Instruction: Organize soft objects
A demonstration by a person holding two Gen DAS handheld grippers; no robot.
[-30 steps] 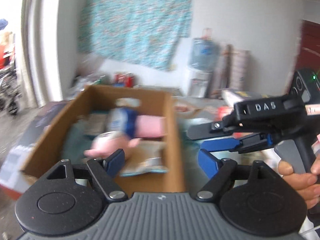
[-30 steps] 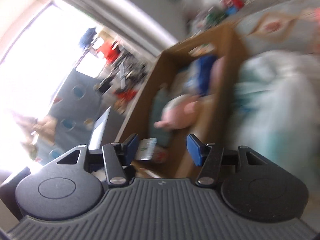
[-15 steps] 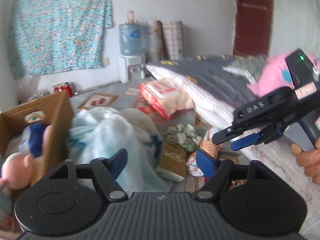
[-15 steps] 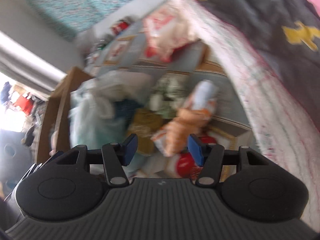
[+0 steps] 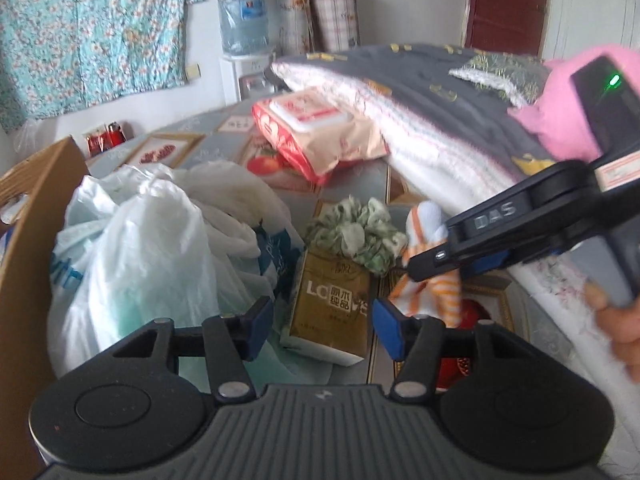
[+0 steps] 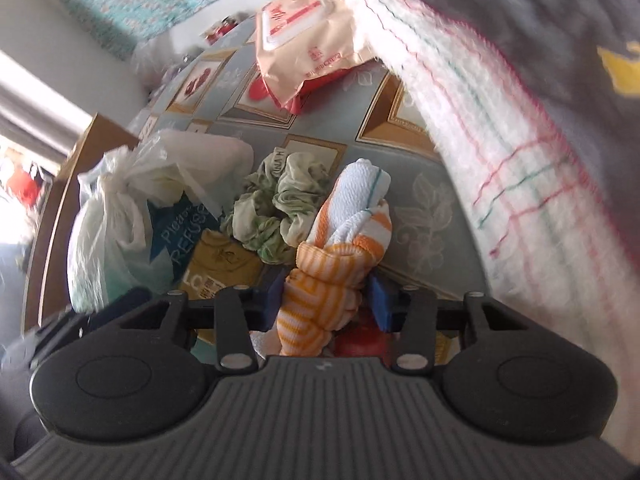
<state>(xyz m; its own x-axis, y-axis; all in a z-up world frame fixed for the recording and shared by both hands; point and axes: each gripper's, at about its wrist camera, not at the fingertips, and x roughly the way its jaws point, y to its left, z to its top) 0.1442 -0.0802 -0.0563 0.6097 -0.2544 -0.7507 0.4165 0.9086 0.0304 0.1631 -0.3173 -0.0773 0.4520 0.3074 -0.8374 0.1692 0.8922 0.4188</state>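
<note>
right gripper (image 6: 326,300): jaws have just been closing around the orange-and-white striped cloth (image 6: 344,240), and the pads look pressed into its lower end, so clamped on it I'd say
left gripper (image 5: 320,326): jaws have just been narrowing too, but nothing's between them, still apart, hovering over the gold tissue pack (image 5: 330,304)
striped cloth spot: on the patterned mat, 3 o'clock of the green scrunchie (image 6: 276,208)
box: cardboard box (image 5: 28,240) sits way off at 9 o'clock
still loose: scrunchie, tissue pack, plastic bags (image 5: 136,240), wipes pack (image 5: 316,128) up at 12
progress: lots left imo, cloth is grabbed but not lifted yet
</note>
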